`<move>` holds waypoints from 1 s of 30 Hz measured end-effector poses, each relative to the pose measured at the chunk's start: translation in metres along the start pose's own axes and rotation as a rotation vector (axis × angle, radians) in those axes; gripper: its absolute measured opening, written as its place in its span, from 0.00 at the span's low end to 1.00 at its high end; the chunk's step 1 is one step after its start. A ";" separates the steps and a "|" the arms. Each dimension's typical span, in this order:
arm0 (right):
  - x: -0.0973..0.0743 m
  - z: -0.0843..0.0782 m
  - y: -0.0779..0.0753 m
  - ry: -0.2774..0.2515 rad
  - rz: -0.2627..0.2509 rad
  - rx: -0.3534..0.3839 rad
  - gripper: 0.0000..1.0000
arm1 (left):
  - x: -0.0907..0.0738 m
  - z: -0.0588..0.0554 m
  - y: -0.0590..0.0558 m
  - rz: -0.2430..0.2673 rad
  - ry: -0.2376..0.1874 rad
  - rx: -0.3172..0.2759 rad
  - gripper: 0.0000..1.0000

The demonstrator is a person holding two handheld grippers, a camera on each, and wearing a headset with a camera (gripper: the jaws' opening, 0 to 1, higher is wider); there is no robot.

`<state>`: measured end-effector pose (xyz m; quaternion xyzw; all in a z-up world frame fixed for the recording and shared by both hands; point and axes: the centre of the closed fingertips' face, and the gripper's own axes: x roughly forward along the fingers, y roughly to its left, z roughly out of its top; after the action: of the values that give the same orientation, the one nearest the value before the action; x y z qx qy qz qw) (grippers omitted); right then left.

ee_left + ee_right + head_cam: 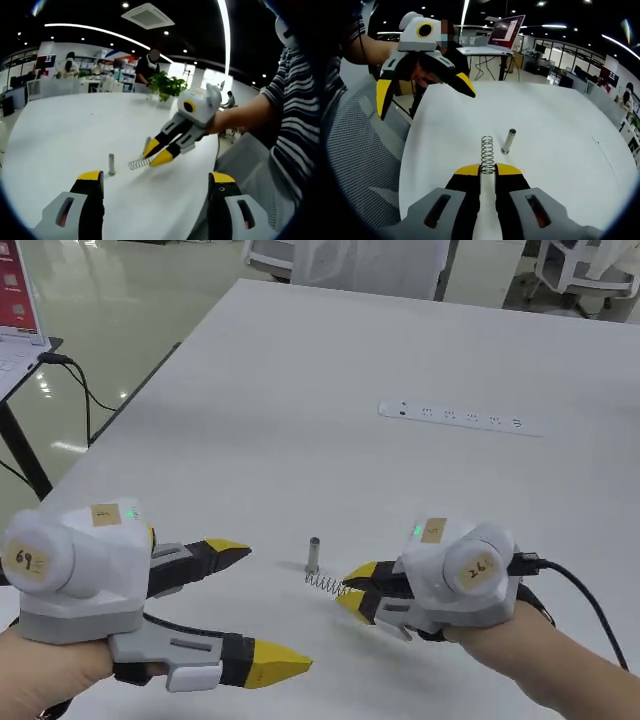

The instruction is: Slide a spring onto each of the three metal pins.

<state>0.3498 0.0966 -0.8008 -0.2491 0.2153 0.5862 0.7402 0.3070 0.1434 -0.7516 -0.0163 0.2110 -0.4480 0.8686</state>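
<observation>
pinching the spring (487,148) by its near end, the right claw (488,169) is clamped on it; the pin (508,141) stands on the bench (300,440) just beyond its tips. the left claw (273,608) gapes empty. light and floppy, probably: hold near the end, gently.

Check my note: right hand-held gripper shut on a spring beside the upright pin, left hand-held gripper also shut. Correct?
One slip: the left hand-held gripper is open, jaws wide apart in the left gripper view. The right hand-held gripper is shut on the spring beside the upright pin.
</observation>
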 end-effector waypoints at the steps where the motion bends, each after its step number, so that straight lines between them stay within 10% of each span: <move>1: -0.005 -0.001 0.000 0.000 0.002 -0.005 0.07 | 0.002 0.000 -0.001 -0.005 0.001 0.003 0.82; 15: -0.058 -0.035 -0.007 0.053 -0.016 -0.045 0.07 | 0.046 0.002 -0.020 -0.108 0.026 0.032 0.76; 30: -0.065 -0.036 0.003 0.041 0.059 -0.131 0.07 | 0.072 0.000 -0.030 -0.223 0.055 0.062 0.52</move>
<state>0.3313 0.0256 -0.7896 -0.3026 0.1985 0.6153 0.7003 0.3210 0.0689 -0.7704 -0.0006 0.2179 -0.5484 0.8074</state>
